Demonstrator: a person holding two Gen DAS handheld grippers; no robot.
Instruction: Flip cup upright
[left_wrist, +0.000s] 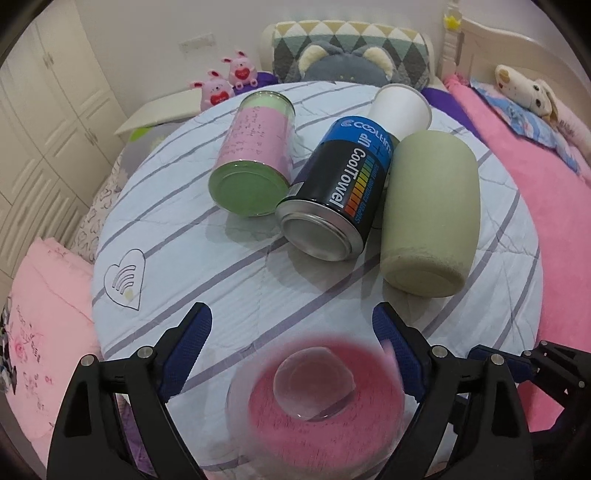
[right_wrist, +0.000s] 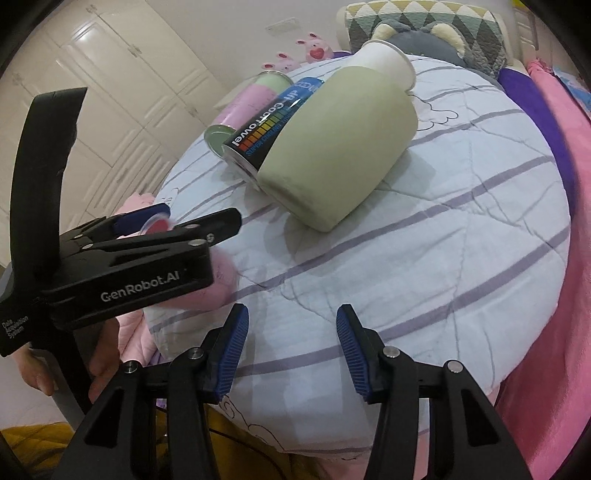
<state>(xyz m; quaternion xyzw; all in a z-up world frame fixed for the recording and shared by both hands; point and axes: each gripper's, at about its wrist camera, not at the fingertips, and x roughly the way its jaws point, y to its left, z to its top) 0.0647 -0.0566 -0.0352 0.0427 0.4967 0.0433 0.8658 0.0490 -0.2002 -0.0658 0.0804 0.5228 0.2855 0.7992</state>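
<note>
My left gripper (left_wrist: 291, 325) holds a clear cup with pink contents (left_wrist: 317, 398) between its blue pads; the cup is blurred and its base faces the camera. In the right wrist view the left gripper (right_wrist: 184, 221) shows at the left, shut on that cup (right_wrist: 157, 224). My right gripper (right_wrist: 291, 332) is open and empty above the striped quilt (right_wrist: 424, 258). On the quilt lie a sage green cup (left_wrist: 428, 214) (right_wrist: 340, 147), a black and blue CoolTowel can (left_wrist: 340, 192) (right_wrist: 266, 129), a pink and green jar (left_wrist: 255, 155) (right_wrist: 240, 110) and a white paper cup (left_wrist: 400, 107) (right_wrist: 384, 59), all on their sides.
Pink blankets (left_wrist: 517, 177) lie to the right and a pink pillow (left_wrist: 44, 332) to the left. Plush toys (left_wrist: 229, 81) and a patterned cushion (left_wrist: 351, 44) sit behind. White cupboards (right_wrist: 129, 74) stand at the left.
</note>
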